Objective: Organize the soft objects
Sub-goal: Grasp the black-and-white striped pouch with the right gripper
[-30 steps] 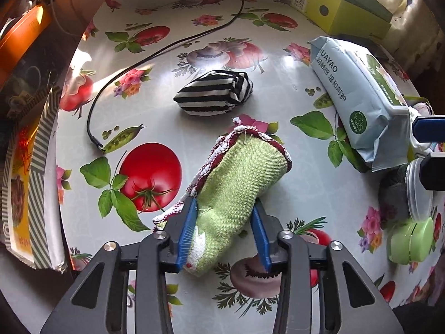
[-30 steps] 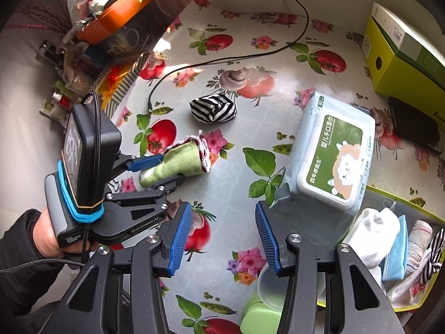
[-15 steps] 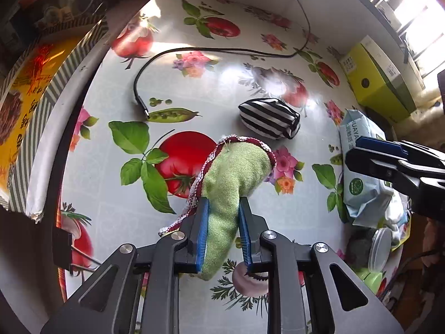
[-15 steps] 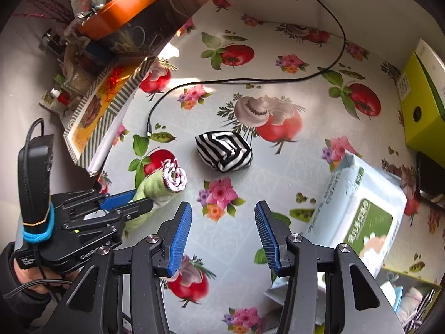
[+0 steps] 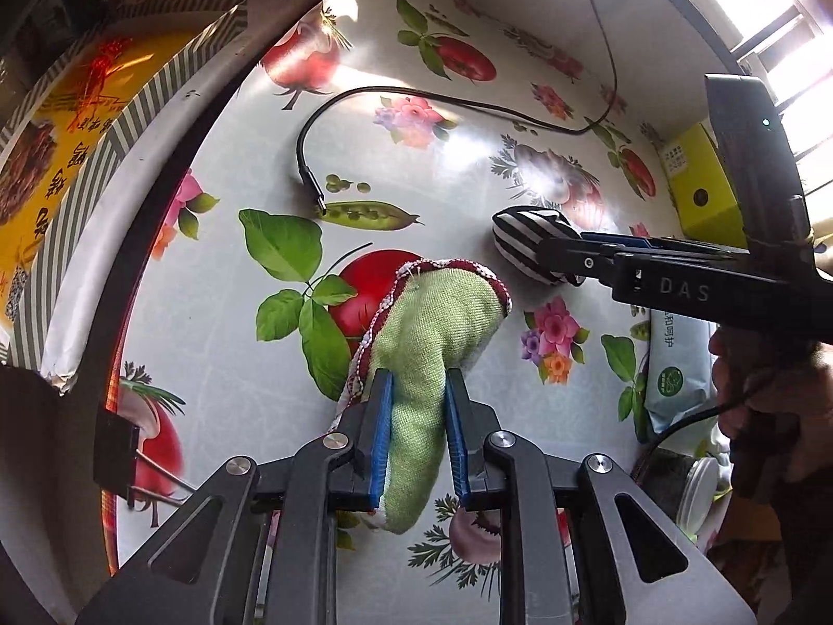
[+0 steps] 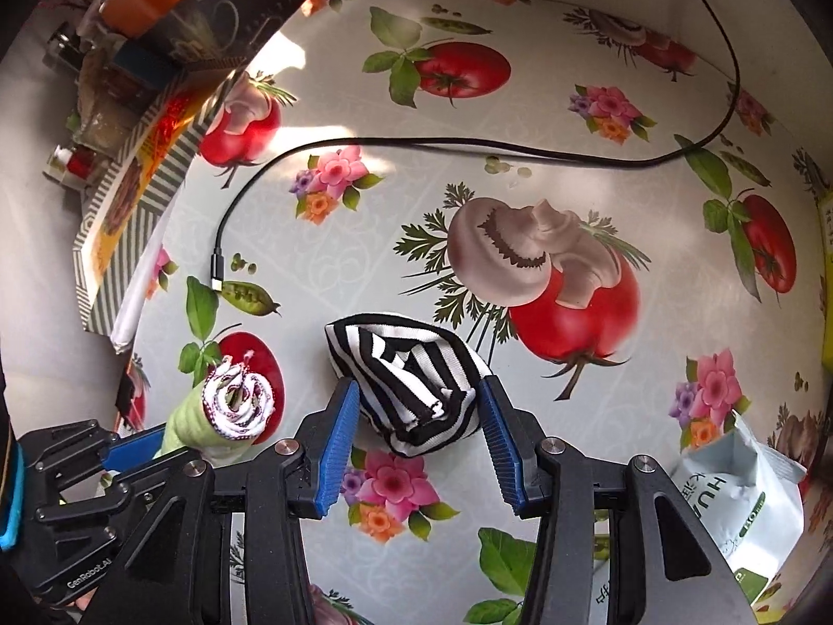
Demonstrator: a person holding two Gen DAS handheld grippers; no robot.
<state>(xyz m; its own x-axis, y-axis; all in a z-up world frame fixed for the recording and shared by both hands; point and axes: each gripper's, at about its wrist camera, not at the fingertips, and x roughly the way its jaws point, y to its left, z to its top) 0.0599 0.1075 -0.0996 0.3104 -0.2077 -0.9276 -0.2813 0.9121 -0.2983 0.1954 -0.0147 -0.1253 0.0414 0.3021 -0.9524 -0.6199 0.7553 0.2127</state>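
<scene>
**Two claws over rolled cloths on the vegetable-print desk**

The left claw is clenched on a rolled green knitted cloth with red-and-white trim, blue pads pressing its sides. The right claw straddles a folded black-and-white striped fabric bundle lying on the desk; its jaws are closing, pads not yet pressing. A black cable lies beyond, a pale wet-wipe pack to the right

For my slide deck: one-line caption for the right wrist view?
Right gripper closing around the striped roll on the tablecloth, pads not yet touching.
</scene>
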